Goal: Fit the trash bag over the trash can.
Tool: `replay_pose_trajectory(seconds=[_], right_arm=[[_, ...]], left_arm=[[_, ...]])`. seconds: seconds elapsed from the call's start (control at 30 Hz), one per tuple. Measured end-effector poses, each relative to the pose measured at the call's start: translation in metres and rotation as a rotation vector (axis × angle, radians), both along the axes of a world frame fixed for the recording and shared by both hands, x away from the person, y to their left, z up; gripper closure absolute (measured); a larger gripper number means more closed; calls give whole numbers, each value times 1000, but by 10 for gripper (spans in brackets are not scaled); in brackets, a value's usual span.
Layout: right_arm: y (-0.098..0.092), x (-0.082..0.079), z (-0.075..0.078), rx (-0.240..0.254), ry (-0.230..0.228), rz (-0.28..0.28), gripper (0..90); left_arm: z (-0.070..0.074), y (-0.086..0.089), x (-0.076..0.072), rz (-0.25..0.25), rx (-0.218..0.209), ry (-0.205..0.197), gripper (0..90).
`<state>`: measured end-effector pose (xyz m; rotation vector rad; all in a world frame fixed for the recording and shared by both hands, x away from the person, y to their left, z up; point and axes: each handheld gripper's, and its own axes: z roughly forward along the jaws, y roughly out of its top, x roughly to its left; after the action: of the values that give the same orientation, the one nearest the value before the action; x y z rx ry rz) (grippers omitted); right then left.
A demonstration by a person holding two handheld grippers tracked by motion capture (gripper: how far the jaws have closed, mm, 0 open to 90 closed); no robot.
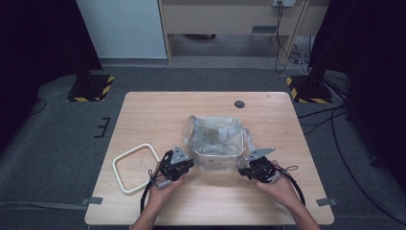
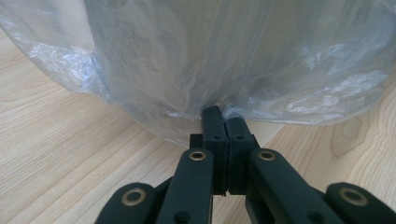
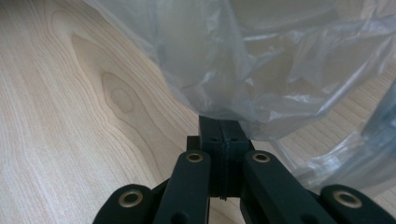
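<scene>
Now you have both tongs down at the near side of the bin (image 1: 216,160), one at each front corner, and each has a pinch of the clear plastic bag (image 1: 218,132) that lines it. Your left tongs (image 1: 184,165) sit at the bin's near left corner; in the left gripper view their jaws are pressed together with the hem of the bag (image 2: 210,60) bunched at the tips, so they are clamped on the film. Your right tongs (image 1: 246,167) mirror them at the near right corner, and the right gripper view shows the same: jaws together, a fold of the bag (image 3: 261,70) caught at the tips where it drapes toward the table (image 3: 70,116).

The bag hangs over the bin's rim and down its outer walls, loose and wrinkled, its skirt reaching the wood just ahead of both tongs. Gripping it low at two corners looks meant to let you draw the film evenly, either down over the rim or up and off, without dragging the bin sideways.

Left of your left tongs, well apart from the bin, a white square frame (image 1: 135,167) lies flat on the table (image 1: 158,110), probably the bin's retaining ring set aside within reach.
</scene>
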<state>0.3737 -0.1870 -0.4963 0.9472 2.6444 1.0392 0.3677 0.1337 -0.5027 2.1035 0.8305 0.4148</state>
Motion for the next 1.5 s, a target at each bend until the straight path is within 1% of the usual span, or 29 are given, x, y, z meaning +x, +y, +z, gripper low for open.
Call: replay_pose_trajectory(seconds=[0.07, 0.1, 0.17, 0.2, 0.23, 0.37, 0.47, 0.6, 0.67, 0.7, 0.77, 0.83, 0.9, 1.0, 1.03, 1.1, 1.13, 1.2, 1.27, 1.37, 1.43, 1.5], right_arm=[[-1, -4, 4, 10, -5, -5, 900], [-2, -5, 6, 14, -15, -3, 882], [-4, -10, 11, 36, -31, -14, 826], [-5, -13, 13, 39, -33, -14, 798], [-6, -16, 15, 40, -47, -14, 758], [-9, -25, 22, 56, -50, -22, 652], [-13, -32, 28, 74, -55, -20, 596], [-18, -39, 35, 90, -74, -18, 519], [-19, -41, 39, 97, -85, -17, 485], [-19, -40, 41, 98, -99, -19, 465], [-18, -37, 46, 90, -124, -34, 427], [-17, -34, 48, 86, -141, -52, 416], [-14, -30, 49, 89, -145, -59, 429], [-9, -24, 49, 71, -169, -50, 625], [-7, -22, 48, 71, -161, -53, 723], [-6, -18, 45, 57, -140, -50, 853], [-6, -15, 43, 54, -129, -45, 890], [-4, -12, 37, 42, -109, -40, 900], [-1, -8, 31, 19, -96, -34, 900], [1, -4, 24, 11, -75, -36, 900], [3, -1, 21, 9, -68, -35, 900], [4, 0, 20, 7, -70, -35, 900]], left_arm=[[1, 0, -1, -2, -7, 1, 893], [1, 0, -1, -3, -21, 3, 893], [1, 0, -1, -7, -35, 9, 893], [1, 0, -2, -5, -25, 3, 893], [1, -1, -2, -8, -24, 3, 892], [0, 0, 0, -4, -33, 15, 892], [0, 0, 0, -4, -34, 15, 893], [0, 0, -1, -4, -35, 9, 893], [0, 0, -1, -3, -35, 7, 893], [0, 0, -2, -3, -37, 7, 893], [-1, 0, -2, -2, -40, 7, 893], [-1, 1, -3, -2, -41, 2, 893], [-1, 1, -3, -4, -37, 2, 893], [-1, 2, -4, -2, -39, 3, 893], [-1, 2, -4, -2, -41, 3, 893], [-1, 3, -4, -2, -39, -3, 893], [-1, 4, -4, 0, -44, -1, 893], [-1, 5, -3, 2, -42, -1, 893], [-2, 6, -3, 4, -46, 4, 893], [-3, 7, -2, 8, -48, 5, 893], [-4, 7, -2, 7, -47, 6, 892], [-2, 8, -3, 3, -39, 4, 888]])
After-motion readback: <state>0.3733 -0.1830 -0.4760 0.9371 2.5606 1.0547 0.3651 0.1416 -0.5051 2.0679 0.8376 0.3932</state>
